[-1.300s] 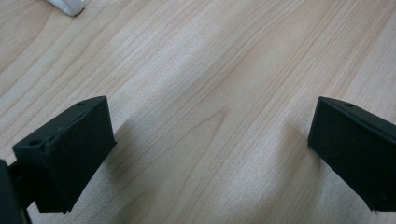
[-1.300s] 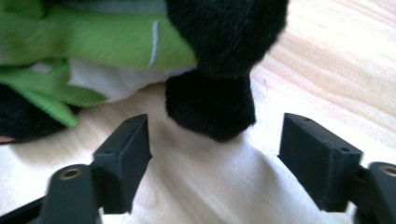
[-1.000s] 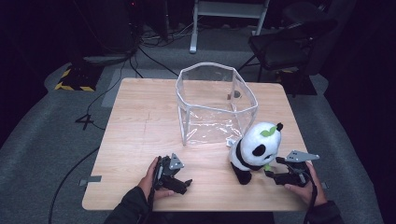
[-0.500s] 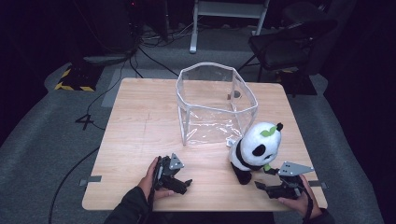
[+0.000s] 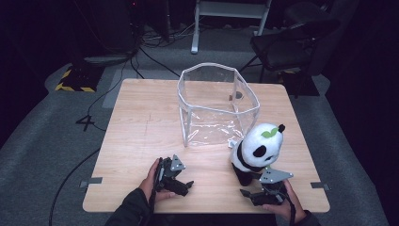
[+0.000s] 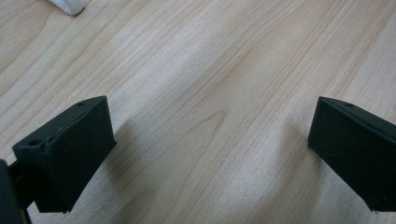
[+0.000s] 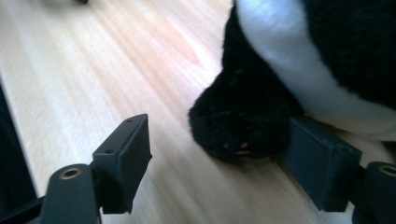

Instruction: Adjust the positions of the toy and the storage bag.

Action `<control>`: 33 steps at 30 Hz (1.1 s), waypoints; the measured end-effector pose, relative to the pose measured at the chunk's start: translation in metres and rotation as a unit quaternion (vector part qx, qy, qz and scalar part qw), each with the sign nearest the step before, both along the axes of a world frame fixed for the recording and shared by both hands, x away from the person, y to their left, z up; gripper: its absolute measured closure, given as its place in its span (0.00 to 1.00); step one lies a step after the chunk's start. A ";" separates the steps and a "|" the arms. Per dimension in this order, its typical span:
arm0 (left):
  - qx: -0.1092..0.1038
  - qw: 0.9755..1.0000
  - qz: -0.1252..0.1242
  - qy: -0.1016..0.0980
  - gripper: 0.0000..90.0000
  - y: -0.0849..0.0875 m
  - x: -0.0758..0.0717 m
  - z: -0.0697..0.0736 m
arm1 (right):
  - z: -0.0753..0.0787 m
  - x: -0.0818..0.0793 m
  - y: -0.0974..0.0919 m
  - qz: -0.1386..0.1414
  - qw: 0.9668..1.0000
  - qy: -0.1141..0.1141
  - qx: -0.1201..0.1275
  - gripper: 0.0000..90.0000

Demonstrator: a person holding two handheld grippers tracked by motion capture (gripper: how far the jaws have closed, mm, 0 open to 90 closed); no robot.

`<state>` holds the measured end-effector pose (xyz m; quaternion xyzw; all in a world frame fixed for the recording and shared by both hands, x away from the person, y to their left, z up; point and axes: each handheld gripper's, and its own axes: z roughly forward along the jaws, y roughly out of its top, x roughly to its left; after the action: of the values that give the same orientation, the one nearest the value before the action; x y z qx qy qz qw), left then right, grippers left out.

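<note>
- We see the surface (image 5: 141, 122), pale wood, square-cornered, on a grey floor.
- Toward its far side stands the clear bin (image 5: 217, 106), open at the top, with soft see-through walls and a white rim.
- The panda (image 5: 256, 153), a black and white plush with a green leaf on its head, sits upright just beside the bin's near right corner; from above we cannot tell whether the two touch.
- In the right gripper view the panda's black foot (image 7: 243, 123) lies between the jaws. It rests against the inner face of the right-hand one, and the left-hand one stands clear of it with bare wood between.
- Our right gripper (image 5: 256, 195) lies low at the near edge, right in front of the panda. Its jaws have just been opening and are fairly wide, with no grip on the foot.
- Our left gripper (image 5: 181, 186) rests on the near left part of the surface, well apart from the panda. Its jaws (image 6: 205, 154) are spread wide over bare wood.
</note>
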<state>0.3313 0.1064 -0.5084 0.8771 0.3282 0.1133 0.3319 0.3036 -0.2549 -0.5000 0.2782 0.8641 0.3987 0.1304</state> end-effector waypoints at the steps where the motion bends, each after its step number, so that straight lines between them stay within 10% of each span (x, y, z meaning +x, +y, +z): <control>1: 0.000 1.000 0.000 0.000 0.01 0.000 0.000 0.000 | 0.000 0.001 0.001 -0.005 1.000 -0.001 0.001 0.29; 7: 0.000 1.000 0.000 0.000 0.01 0.000 0.000 0.000 | -0.004 0.005 0.006 -0.050 0.998 -0.012 -0.021 0.42; 33: 0.000 1.000 0.000 -0.001 0.01 0.000 0.000 0.000 | -0.002 0.011 -0.030 -0.039 0.999 -0.011 -0.023 0.61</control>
<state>0.3313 0.1063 -0.5085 0.8770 0.3277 0.1136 0.3326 0.3141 -0.2847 -0.5024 0.3041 0.8601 0.3765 0.1613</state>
